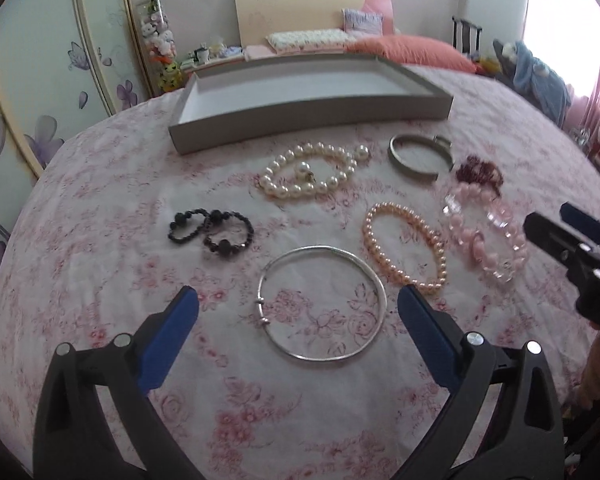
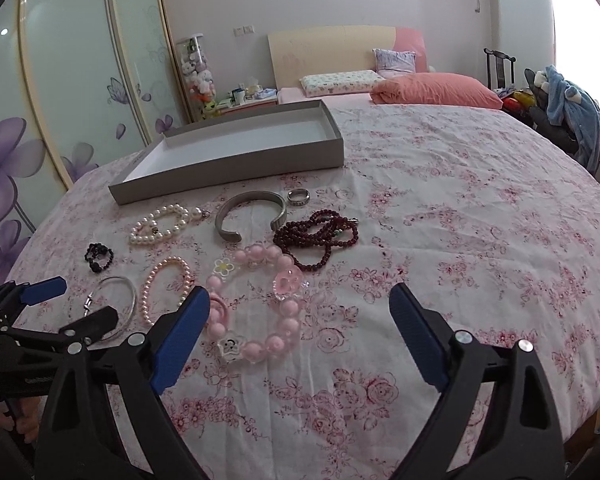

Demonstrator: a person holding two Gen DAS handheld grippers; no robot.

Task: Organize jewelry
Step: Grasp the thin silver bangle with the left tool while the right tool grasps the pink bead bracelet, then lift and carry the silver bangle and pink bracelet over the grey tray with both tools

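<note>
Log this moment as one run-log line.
left gripper: open over silver bangle | right gripper: open, empty | tray: empty | jewelry: on bedspread

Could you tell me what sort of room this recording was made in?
Most likely a bedroom: the jewelry lies on a floral bedspread, with pillows against a headboard at the far end, and a sliding wardrobe with flower decals beside it.

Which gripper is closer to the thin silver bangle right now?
Left. The left gripper sits open right at the silver bangle, its fingers flanking it. The right gripper is off to the right, past the pink bead bracelet.
</note>
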